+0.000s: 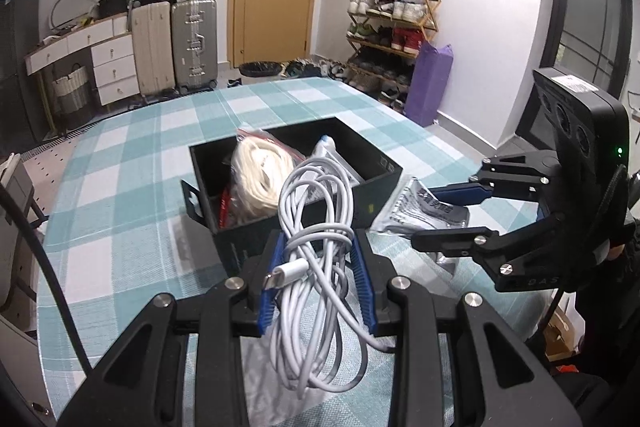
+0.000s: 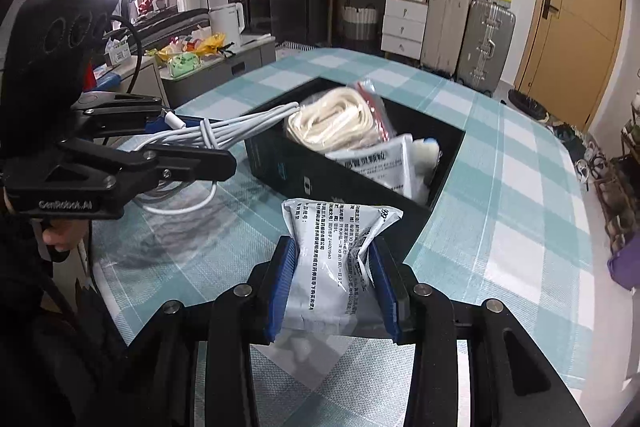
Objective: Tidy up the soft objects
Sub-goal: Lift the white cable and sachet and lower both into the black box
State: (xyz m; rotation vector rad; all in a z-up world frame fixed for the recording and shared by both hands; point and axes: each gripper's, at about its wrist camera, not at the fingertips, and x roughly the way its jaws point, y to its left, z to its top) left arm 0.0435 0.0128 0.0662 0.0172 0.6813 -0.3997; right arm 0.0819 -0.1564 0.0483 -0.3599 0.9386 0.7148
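Holding a bundled white cable (image 1: 316,247) in the left gripper (image 1: 318,279), I note the blue pads are clamped on the bundle's middle, with loops hanging loose below the jaws and a plug end showing by the left pad. I judge the cable light and limp: it will sag and swing, and a loop could snag on the box wall, so the mid-bundle hold, where the strands are wrapped together, is the sound one.

Ahead of both grippers, on the checked tablecloth (image 1: 132,163), stands the open black box (image 1: 376,187). It already contains a coil of cream cord (image 2: 340,119) in a clear bag and a white sachet (image 2: 380,163). Free room shows at the far right of the box.

To the right, the right gripper (image 2: 334,283) is clamped on a silver-white pouch (image 2: 344,235), pads pressing its two side edges so that the foil buckles between them. The pouch is clear of the cloth, just short of the box's near corner. I judge it light, crinkly and somewhat slick; an edge grip may slip, so a hold nearer its centre would be safer. Contents cannot be determined.
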